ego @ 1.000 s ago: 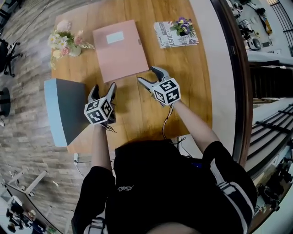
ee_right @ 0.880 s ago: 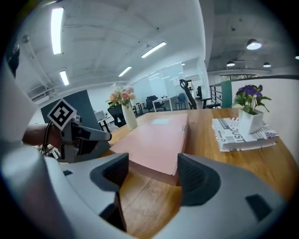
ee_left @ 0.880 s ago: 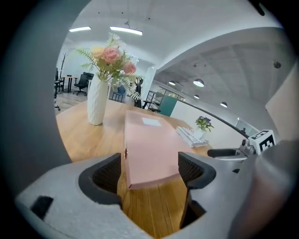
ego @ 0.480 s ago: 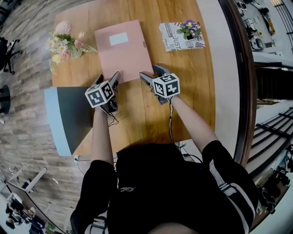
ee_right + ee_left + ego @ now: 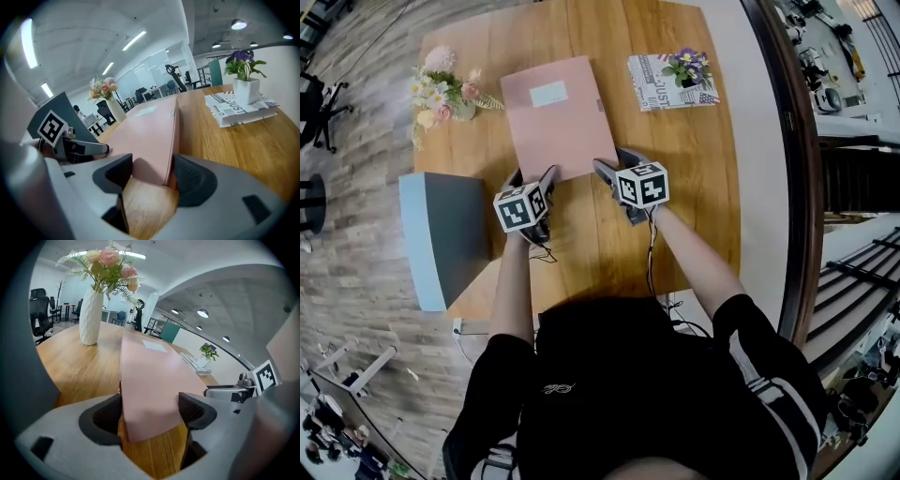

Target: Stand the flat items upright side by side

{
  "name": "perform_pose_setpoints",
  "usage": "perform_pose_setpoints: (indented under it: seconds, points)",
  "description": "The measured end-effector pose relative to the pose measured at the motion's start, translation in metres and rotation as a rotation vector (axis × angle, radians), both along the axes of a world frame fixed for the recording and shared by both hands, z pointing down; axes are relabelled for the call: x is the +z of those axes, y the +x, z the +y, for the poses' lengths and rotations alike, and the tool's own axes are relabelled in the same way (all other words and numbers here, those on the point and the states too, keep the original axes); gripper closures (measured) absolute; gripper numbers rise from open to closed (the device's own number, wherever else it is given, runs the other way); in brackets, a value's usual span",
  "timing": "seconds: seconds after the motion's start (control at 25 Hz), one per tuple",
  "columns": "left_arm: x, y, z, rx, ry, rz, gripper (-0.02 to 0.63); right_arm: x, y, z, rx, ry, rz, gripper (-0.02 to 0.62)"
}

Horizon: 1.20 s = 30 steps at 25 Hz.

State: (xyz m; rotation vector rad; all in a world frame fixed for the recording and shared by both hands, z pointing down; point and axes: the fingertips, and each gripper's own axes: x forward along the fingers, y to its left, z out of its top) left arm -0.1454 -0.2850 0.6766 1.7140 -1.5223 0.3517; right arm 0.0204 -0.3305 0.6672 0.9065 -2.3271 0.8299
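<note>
A pink folder [image 5: 551, 112] lies flat on the wooden table [image 5: 581, 234]. My left gripper [image 5: 534, 176] is at its near left corner, jaws level and apart. In the left gripper view that corner of the folder [image 5: 150, 380] lies between the pads [image 5: 194, 408], which do not press on it. My right gripper [image 5: 612, 161] straddles the near right corner. Its jaws have just been closing, and in the right gripper view the folder [image 5: 150, 136] sits between them with a gap at the left pad [image 5: 115, 173].
A white vase of flowers [image 5: 441, 94] stands at the far left. A folded newspaper [image 5: 661, 89] with a small potted plant [image 5: 684, 64] lies at the far right. A grey and light blue stand [image 5: 441, 234] overhangs the table's left edge.
Both grippers have moved forward and down from the bare table to the folder's near corners. The right gripper has rolled. The folder has not moved.
</note>
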Motion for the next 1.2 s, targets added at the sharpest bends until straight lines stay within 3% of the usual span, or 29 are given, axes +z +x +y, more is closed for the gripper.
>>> perform_pose_setpoints:
  seconds: [0.88,1.2]
  points:
    - [0.007,0.047,0.134,0.067,-0.043,0.000,0.215,0.007,0.050,0.144,0.031,-0.035,0.005,0.313]
    - [0.009,0.061,0.173,0.117,-0.094,-0.002,0.215,0.010,0.066,0.188,0.054,-0.141,0.025,0.327]
